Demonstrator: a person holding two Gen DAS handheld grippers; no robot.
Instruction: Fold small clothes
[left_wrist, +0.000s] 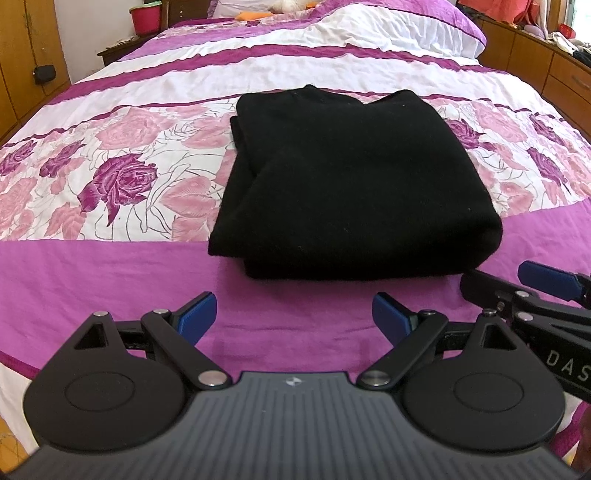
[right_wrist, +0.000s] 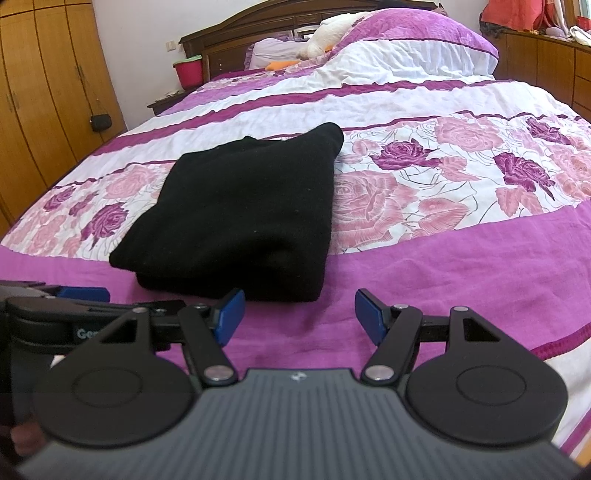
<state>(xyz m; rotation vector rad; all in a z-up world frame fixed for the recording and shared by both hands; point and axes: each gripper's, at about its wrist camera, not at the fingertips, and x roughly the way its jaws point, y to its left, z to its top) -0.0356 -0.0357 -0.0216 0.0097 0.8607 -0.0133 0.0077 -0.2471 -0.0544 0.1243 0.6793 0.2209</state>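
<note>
A black garment (left_wrist: 351, 184) lies folded into a thick rectangle on the purple and floral bedspread (left_wrist: 110, 266); it also shows in the right wrist view (right_wrist: 240, 218). My left gripper (left_wrist: 293, 317) is open and empty, hovering just short of the garment's near edge. My right gripper (right_wrist: 299, 314) is open and empty, near the garment's near right corner. The right gripper's blue fingers (left_wrist: 546, 278) show at the right edge of the left wrist view. The left gripper's blue finger (right_wrist: 85, 293) shows at the left of the right wrist view.
Pillows (right_wrist: 406, 48) and a white stuffed toy (right_wrist: 325, 40) lie at the bed's head by a dark headboard (right_wrist: 258, 33). A red bucket (right_wrist: 188, 70) stands on a nightstand. Wooden wardrobes (right_wrist: 44, 92) stand left, wooden drawers (left_wrist: 554, 70) right.
</note>
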